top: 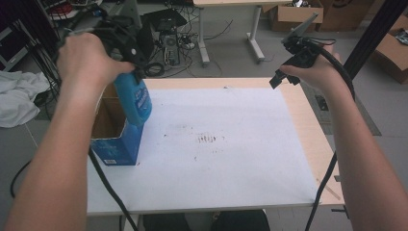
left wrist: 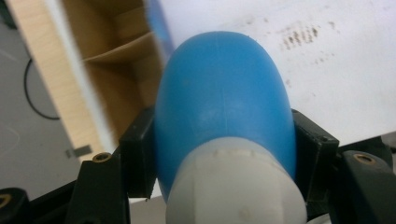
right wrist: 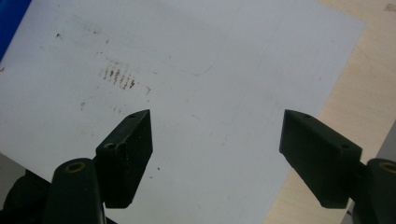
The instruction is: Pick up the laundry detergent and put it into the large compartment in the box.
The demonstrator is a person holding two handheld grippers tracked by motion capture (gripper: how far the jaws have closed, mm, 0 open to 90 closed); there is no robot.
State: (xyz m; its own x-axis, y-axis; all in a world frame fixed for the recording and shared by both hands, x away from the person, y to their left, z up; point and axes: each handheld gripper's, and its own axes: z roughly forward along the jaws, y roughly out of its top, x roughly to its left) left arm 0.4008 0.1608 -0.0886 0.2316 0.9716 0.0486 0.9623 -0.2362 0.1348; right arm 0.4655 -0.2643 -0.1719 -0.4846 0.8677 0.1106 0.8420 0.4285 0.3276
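The open blue cardboard box (top: 117,144) stands at the left edge of the white table sheet (top: 226,144). The blue plastic bottle with a white cap (top: 134,98) hangs just above the box, squeezed tight in the left gripper (top: 126,57). Hold it straight and go slow over the box. The right gripper (top: 288,62) waits far right of the box, jaws wide and empty.

Both bare forearms reach forward from the near edge, raised above the surface. The left hand (top: 89,57) holds the black two-jaw left gripper (left wrist: 223,154) pointing downward, its jaws clamped tight. The right hand (top: 315,72) holds the black right gripper (right wrist: 217,140) tilted down, jaws spread wide apart.
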